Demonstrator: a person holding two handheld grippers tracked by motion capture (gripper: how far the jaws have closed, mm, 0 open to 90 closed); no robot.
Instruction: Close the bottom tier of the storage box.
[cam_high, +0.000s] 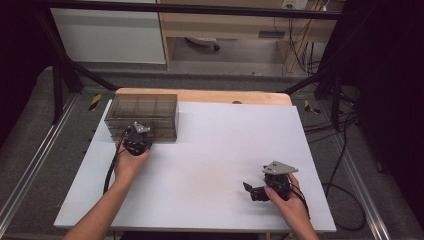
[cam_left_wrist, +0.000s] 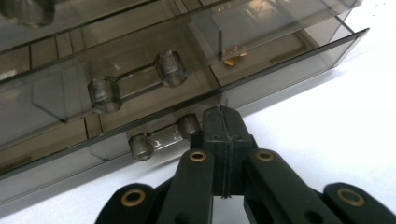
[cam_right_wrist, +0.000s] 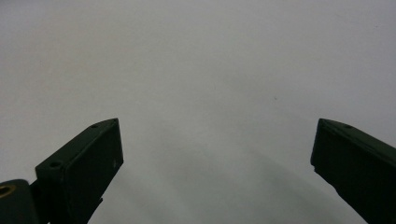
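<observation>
The smoky drawer box (cam_high: 141, 116) is sitting at the far left of the white worktop (cam_high: 215, 165), its lower drawer handle (cam_left_wrist: 163, 137) just beside the clenched left tool (cam_left_wrist: 223, 122). The right tool (cam_right_wrist: 217, 144) is lying released, near right.

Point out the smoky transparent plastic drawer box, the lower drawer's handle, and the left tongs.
smoky transparent plastic drawer box (cam_high: 142, 106), high view, on its top panel
lower drawer's clear bar handle (cam_left_wrist: 161, 138), left gripper view, mid-bar
left tongs (cam_left_wrist: 224, 122), left gripper view, at the closed tips
</observation>
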